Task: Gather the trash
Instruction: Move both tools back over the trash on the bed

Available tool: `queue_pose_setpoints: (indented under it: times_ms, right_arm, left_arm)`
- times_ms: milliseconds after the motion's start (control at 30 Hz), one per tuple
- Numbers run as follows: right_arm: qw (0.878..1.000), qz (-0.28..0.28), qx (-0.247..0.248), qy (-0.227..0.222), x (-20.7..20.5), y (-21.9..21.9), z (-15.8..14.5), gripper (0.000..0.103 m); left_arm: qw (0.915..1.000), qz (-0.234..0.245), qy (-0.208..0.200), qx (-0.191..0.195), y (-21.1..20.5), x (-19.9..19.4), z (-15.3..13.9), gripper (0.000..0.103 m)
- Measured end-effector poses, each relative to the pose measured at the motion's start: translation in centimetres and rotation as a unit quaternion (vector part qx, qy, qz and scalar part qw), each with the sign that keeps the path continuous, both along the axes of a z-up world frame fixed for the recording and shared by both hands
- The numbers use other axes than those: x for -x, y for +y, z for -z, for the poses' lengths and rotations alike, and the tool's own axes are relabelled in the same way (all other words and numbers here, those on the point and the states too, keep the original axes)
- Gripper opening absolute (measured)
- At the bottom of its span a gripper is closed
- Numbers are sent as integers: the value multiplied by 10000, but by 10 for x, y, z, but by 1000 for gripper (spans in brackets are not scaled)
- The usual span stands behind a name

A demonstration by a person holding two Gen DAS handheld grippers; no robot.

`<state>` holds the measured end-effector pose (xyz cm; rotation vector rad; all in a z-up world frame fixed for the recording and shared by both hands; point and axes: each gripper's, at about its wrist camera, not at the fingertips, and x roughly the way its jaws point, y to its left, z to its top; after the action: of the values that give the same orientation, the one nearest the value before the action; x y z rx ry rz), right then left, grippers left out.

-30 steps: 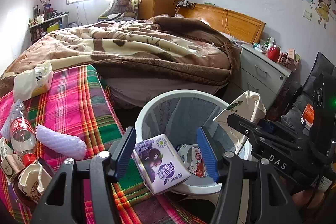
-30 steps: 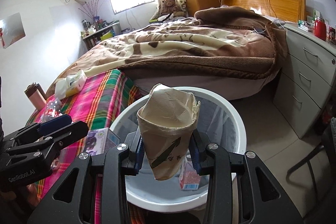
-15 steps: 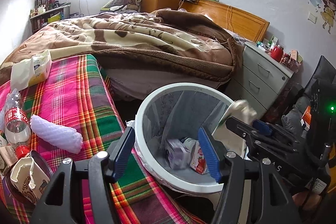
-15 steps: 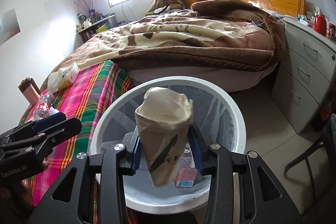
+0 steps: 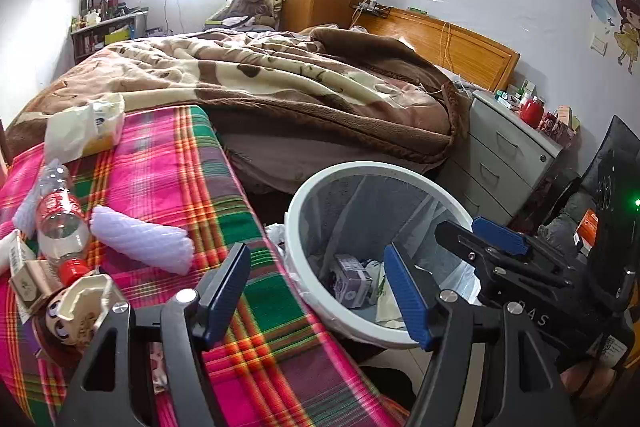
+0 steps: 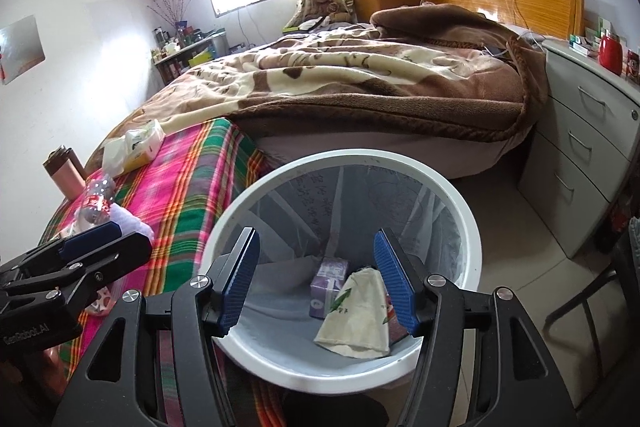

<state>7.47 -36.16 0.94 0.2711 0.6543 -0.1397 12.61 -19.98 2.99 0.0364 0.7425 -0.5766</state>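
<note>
The jaws of the right gripper [image 6: 316, 287] stand apart and are opening, with nothing between them; they hang over the mouth of the round white plastic waste bin with a clear liner [image 6: 472, 227]. At its bottom lie the crumpled beige paper cup with a green arrow print [image 6: 354, 315] and the small purple drink carton [image 6: 326, 281]. The jaws of the left gripper [image 5: 316, 297] are likewise empty and opening, poised over the near edge of the counter under a pink, green and red plaid cloth [image 5: 168, 163], with the bin just to their right. The step in hand reads as the release into the bin, judged complete for both hands. The next move probably calls for swinging a gripper back over the cloth and closing on one of the items still lying there: the clear plastic bottle with a red cap and label [image 5: 60, 223], the white ribbed foam sleeve [image 5: 140, 243], the torn cream paper box [image 5: 82, 307], or the pale tissue pack [image 5: 86, 129]. The left wrist view shows the near clutter on the cloth, which the right wrist view mostly hides behind the left gripper; the right wrist view alone shows the bin floor clearly, besides a pink flask [image 6: 64, 173] beyond the cloth.
</note>
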Motion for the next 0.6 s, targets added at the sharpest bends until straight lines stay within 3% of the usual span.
queue_pose_setpoints:
  times_ms: [600]
  right_arm:
    - [9979, -575, -36, -281, 2, 59, -12, 61]
  left_arm:
    - [9977, -613, -281, 29, 75, 16, -13, 74]
